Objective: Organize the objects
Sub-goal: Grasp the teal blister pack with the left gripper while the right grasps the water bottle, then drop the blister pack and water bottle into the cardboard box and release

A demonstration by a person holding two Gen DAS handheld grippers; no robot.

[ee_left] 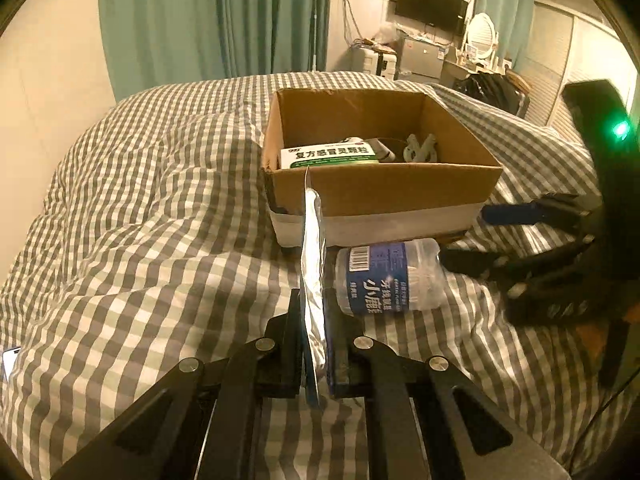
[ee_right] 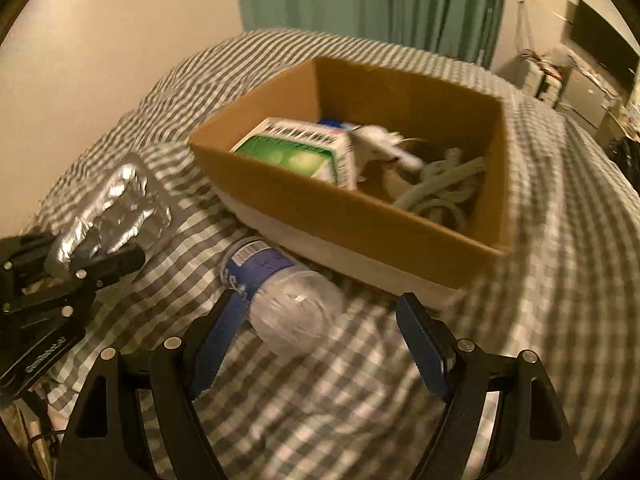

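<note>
1. Here, my left gripper [ee_left: 313,320] is clamped on a silver foil blister pack [ee_left: 312,280], which stands on edge between the jaws and points toward the cardboard box [ee_left: 400,190].
2. From the right wrist view, that same foil pack [ee_right: 120,204] sits in my left gripper [ee_right: 102,258] above the checked duvet [ee_right: 360,420], left of the box [ee_right: 320,204] and apart from it.
3. My right gripper [ee_right: 320,340] is spread wide and grips nothing; its blue-padded fingers [ee_right: 424,344] flank the clear end of a plastic bottle [ee_right: 280,300].
4. The bottle [ee_left: 388,276] lies on its side on the duvet [ee_left: 140,220], just in front of the box's near wall, its blue label showing.
5. Inside the box lie a green-and-white medicine carton [ee_right: 300,152] and some pale green clips [ee_right: 440,192]; other small things there are too blurred to name.
6. The box rests on the duvet, a teal curtain [ee_left: 180,20] hanging behind.
</note>
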